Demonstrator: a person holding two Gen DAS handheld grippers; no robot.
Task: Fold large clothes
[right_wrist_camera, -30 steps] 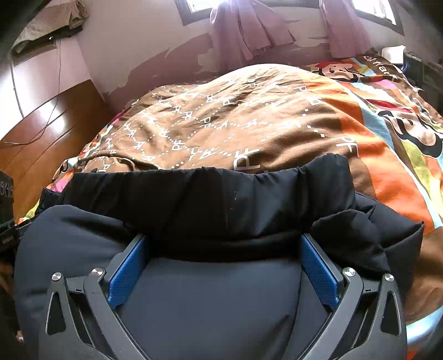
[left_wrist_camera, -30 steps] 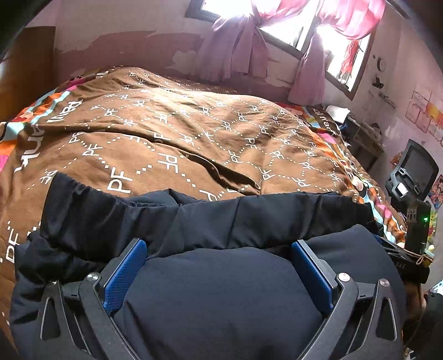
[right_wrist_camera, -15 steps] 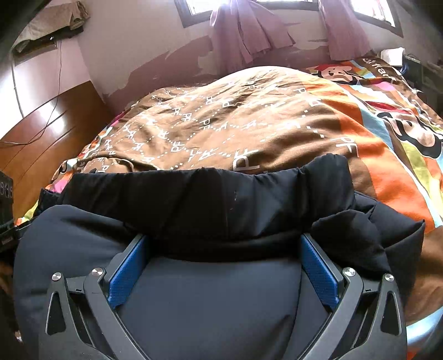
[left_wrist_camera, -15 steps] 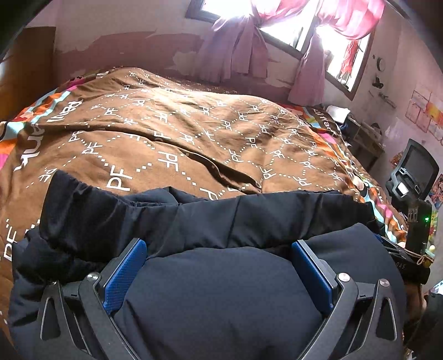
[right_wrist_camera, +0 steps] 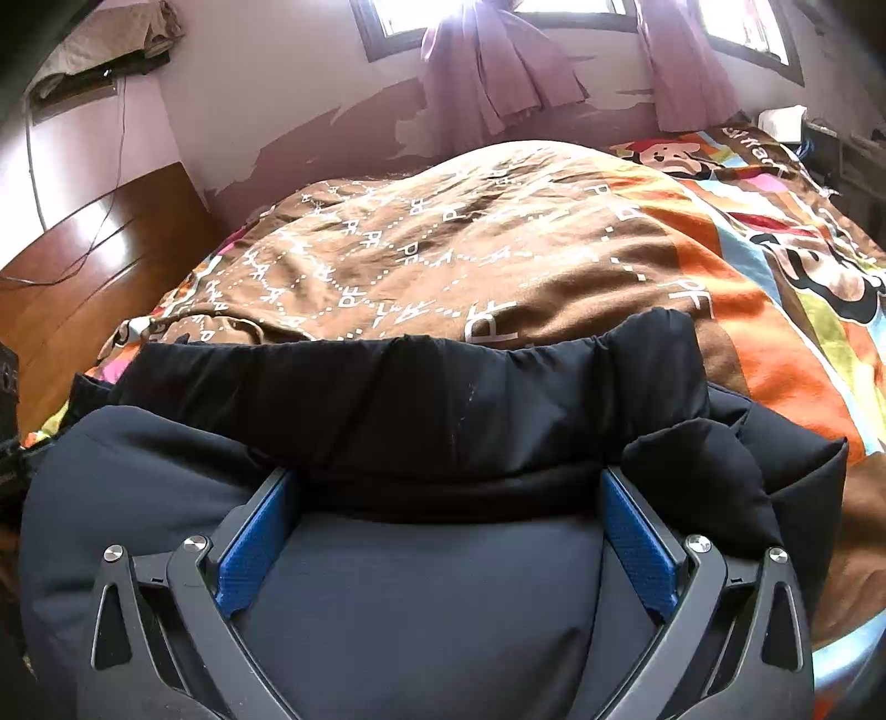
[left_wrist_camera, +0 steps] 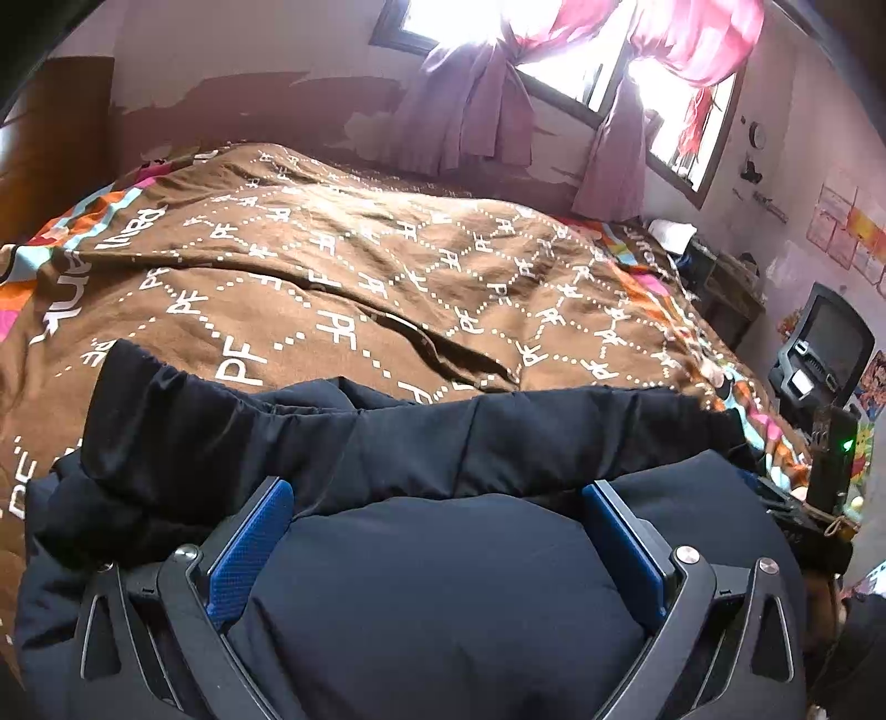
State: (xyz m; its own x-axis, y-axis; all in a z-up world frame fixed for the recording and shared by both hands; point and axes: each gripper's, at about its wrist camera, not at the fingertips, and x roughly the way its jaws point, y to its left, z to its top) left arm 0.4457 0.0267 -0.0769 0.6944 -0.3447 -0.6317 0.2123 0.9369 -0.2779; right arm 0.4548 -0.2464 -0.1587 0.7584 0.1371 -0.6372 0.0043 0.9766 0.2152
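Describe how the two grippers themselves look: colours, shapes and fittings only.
The left gripper and the right gripper look alike. Each has two black, angular finger frames with triangular cut-outs and round silver screw heads near the joints. The fingers carry flat, rectangular blue pads with a fine dotted texture on their inner faces. No cables, labels, sleeves or hands show in either wrist view.

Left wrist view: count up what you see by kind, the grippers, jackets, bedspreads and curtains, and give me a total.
Grippers: 1, the left gripper
Jackets: 1, the dark padded jacket
Bedspreads: 1, the brown bedspread
Curtains: 2, purple curtain and pink curtain
Total: 5
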